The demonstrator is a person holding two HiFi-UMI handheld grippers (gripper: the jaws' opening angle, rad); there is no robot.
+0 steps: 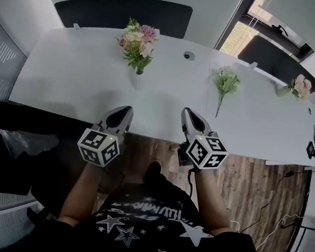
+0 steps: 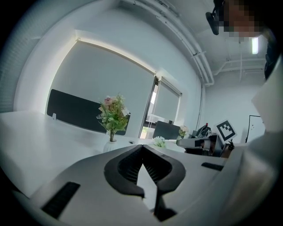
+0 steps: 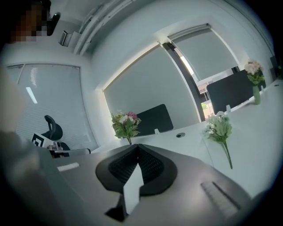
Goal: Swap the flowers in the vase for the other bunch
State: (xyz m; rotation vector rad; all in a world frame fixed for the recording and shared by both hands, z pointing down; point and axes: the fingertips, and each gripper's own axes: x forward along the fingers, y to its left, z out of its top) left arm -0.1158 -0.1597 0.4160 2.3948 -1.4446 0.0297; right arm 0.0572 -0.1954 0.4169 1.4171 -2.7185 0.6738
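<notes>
Pink-and-white bouquet stands upright in small round white vase on white table, 12 o'clock from left gripper, the nearer one. Loose white-green bunch lies flat, 1 o'clock from right gripper, stem toward 6. Both grippers pressed together, empty, touching nothing.

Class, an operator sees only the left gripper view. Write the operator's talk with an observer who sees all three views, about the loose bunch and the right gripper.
Operator: How does the loose bunch lie?
Observer: The loose bunch lies flat on the table, with its stem toward the near edge.
Operator: Is the right gripper carrying anything?
Observer: No. The right gripper has its fingers together, with nothing between them.
</notes>
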